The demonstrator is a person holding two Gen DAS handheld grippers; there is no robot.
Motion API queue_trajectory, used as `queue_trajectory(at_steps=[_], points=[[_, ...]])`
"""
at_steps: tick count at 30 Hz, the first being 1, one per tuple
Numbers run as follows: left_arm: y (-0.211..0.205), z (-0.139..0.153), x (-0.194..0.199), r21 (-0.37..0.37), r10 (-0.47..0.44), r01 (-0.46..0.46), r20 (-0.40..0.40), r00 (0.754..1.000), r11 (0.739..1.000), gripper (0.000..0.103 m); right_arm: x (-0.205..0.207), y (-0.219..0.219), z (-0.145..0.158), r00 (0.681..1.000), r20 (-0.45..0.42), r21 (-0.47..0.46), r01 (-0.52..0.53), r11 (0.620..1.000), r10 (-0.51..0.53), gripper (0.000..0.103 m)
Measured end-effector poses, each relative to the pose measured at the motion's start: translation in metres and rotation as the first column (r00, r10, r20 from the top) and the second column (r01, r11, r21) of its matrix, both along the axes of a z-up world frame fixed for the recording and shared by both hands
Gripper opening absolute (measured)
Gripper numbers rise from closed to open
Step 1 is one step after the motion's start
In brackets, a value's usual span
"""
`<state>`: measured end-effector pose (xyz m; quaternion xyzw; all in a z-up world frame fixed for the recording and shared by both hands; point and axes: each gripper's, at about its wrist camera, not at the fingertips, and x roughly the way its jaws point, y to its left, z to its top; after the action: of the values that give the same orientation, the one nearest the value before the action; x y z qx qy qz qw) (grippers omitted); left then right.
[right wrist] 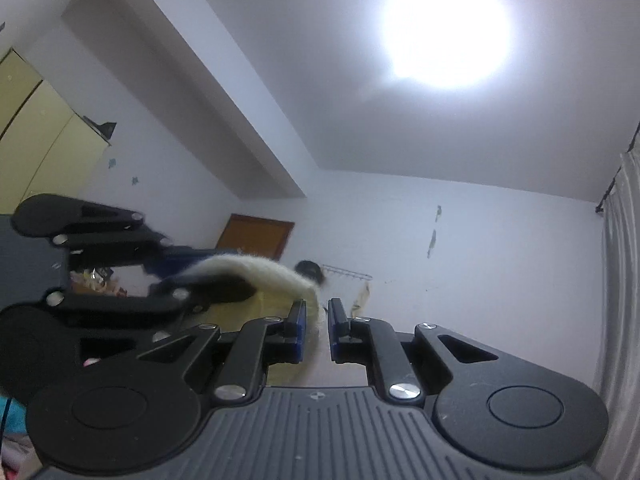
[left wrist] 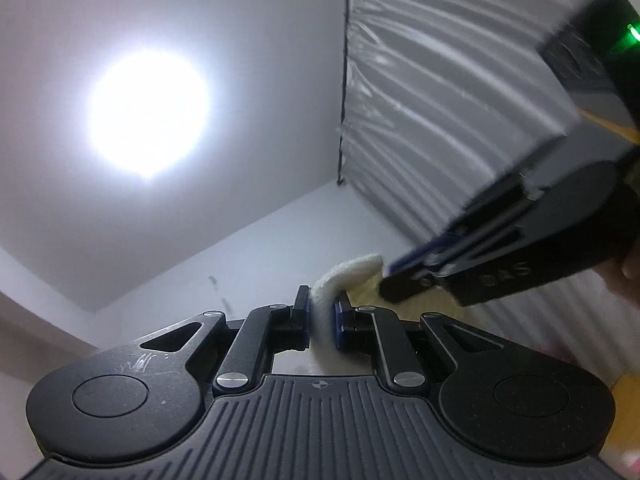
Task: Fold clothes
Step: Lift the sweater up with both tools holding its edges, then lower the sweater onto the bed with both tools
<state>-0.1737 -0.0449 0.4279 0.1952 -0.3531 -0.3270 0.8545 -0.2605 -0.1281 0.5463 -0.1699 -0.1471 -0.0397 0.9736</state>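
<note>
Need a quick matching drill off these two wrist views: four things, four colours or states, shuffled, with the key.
Things:
1. left gripper
2. ceiling light
3. door
4. curtain

States:
A. brown, on the far wall
B. pale, hanging in pleats
C. shut on fuzzy white cloth
D. round, glaring white

Pairs: 1-C, 2-D, 3-A, 4-B
</note>
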Motion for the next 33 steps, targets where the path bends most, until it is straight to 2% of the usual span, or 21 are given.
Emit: queue_trajectory(at_steps=[5,8,11,15,18,21,24,25,27,29,30,32,33], points=[[-0.019,-0.004,0.011,-0.016,-0.114,0.113,-0.09,0.989,0.993,0.011,-0.037,-0.028,-0.009,0.999,-0.053,0.06,0.001,0.998,0.002,0.012],[-0.025,-0.017,0.018,0.021,-0.142,0.144,-0.078,0.987,0.989,0.011,-0.05,-0.042,-0.023,0.995,-0.101,0.106,-0.007,0.994,0.018,0.012],[-0.031,-0.033,0.03,0.077,-0.151,0.16,-0.107,0.983,0.984,0.011,-0.059,-0.06,-0.056,0.985,-0.16,0.176,-0.029,0.984,0.058,0.012],[-0.038,-0.067,0.067,0.079,-0.152,0.173,-0.218,0.964,0.982,0.01,-0.041,-0.089,-0.111,0.964,-0.254,0.251,-0.009,0.968,0.075,0.018],[-0.037,-0.098,0.089,0.059,-0.147,0.17,-0.284,0.948,0.984,0.01,-0.01,-0.112,-0.155,0.926,-0.362,0.33,0.021,0.944,0.106,0.019],[-0.044,-0.118,0.116,0.067,-0.14,0.178,-0.379,0.915,0.982,0.01,0.032,-0.126,-0.199,0.877,-0.445,0.393,0.008,0.919,0.183,0.02],[-0.044,-0.138,0.14,0.108,-0.106,0.176,-0.466,0.879,0.978,0.01,0.081,-0.131,-0.237,0.833,-0.489,0.453,-0.009,0.892,0.257,0.037],[-0.042,-0.144,0.15,0.114,-0.102,0.183,-0.5,0.86,0.977,0.01,0.096,-0.134,-0.247,0.824,-0.501,0.467,-0.002,0.884,0.266,0.041],[-0.029,-0.158,0.167,0.109,-0.104,0.199,-0.564,0.819,0.974,0.01,0.125,-0.137,-0.268,0.804,-0.527,0.477,0.012,0.879,0.275,0.043],[-0.018,-0.167,0.182,0.087,-0.109,0.205,-0.617,0.78,0.975,0.01,0.158,-0.139,-0.287,0.778,-0.562,0.468,0.019,0.883,0.281,0.052],[-0.016,-0.172,0.191,0.082,-0.104,0.202,-0.639,0.762,0.976,0.01,0.174,-0.143,-0.297,0.758,-0.578,0.486,0.021,0.874,0.303,0.054],[-0.011,-0.181,0.207,0.074,-0.091,0.192,-0.681,0.726,0.979,0.01,0.203,-0.153,-0.313,0.716,-0.596,0.541,0.024,0.84,0.364,0.054],[-0.01,-0.186,0.218,0.083,-0.065,0.173,-0.705,0.707,0.981,0.01,0.221,-0.157,-0.319,0.694,-0.601,0.572,0.028,0.82,0.396,0.048]])
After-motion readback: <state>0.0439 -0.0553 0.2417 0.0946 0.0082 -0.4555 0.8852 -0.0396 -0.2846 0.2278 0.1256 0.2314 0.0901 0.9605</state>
